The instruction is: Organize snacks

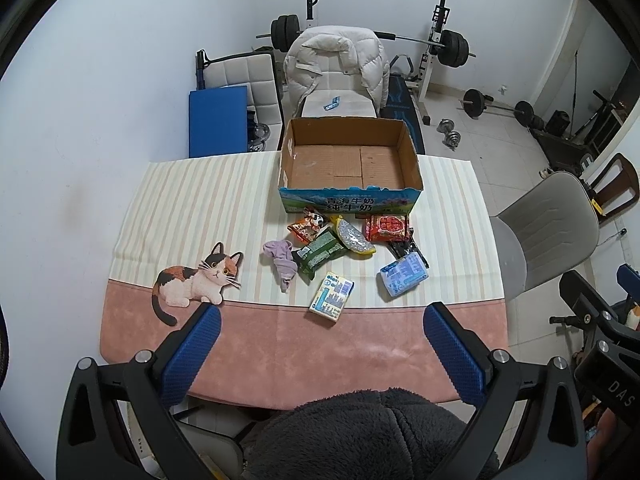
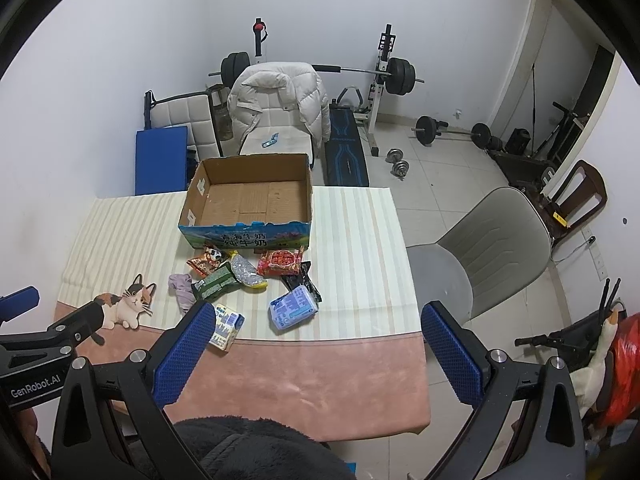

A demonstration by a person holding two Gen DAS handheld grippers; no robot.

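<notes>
Fingers on left gripper (image 1: 322,326) & right gripper (image 2: 316,326) spread wide, nothing held; snacks (image 1: 346,248) lie just before cardboard box (image 1: 348,160), box empty. Step: pre-grasp; next needs descent onto one pack.

Snacks loose on bench.
Open cardboard box (image 2: 248,196) at far edge; snack packets (image 2: 256,280) before it; right gripper (image 2: 316,320) spread wide.

tablecloth (image 1: 192,208): cream/peach stripes, pink band along near edge, calico cat print (image 1: 200,280)
box (image 1: 348,196): brown cardboard, blue-green printed front
snack packs: red (image 1: 386,228), green (image 1: 320,252), orange (image 1: 306,228), pale blue (image 1: 404,274), white-blue carton (image 1: 332,296)
cloth (image 1: 282,262): lilac
gripper pads (image 1: 192,360): blue, dimpled
jacket (image 1: 336,60), upper centre: off-white
</notes>
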